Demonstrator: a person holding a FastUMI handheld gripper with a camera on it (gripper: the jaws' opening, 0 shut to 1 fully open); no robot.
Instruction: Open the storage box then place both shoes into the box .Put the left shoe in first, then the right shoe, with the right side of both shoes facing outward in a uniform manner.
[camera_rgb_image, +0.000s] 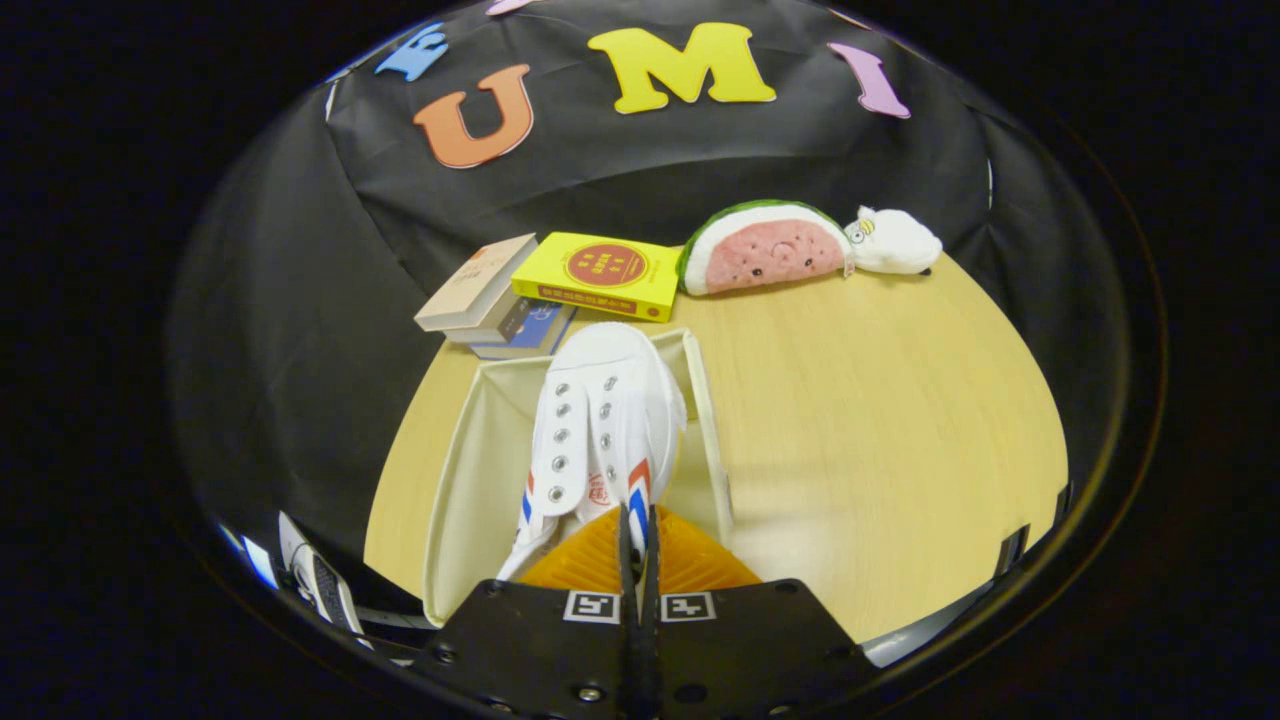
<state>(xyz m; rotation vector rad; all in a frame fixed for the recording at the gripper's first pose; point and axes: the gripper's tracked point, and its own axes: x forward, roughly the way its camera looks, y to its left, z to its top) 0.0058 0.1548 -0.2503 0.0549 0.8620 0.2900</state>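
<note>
Gripper view: we see the jaws (637, 535) closed, their two fingers (585, 560) pressed together on the heel edge of a white canvas lace-up shoe (600, 430) with red and blue side stripes. The shoe hangs toe-forward, just ahead of the fingers, over an open cream-coloured rectangular storage box (470, 470); its toe reaches the box's far wall. We cannot tell whether the sole touches the box floor. The box sits on a round light-wood bench (880, 430).

Beyond the box, at the bench's far edge, lies a stack of books (500, 300) with a yellow book with a red round emblem (600, 275) leaning on it. Just beside the yellow book lies a plush watermelon slice (765, 250), touching a small white plush toy (895, 242).

A second shoe (320, 585), white with dark stripes, shows partly, low beside the box's near corner.
</note>
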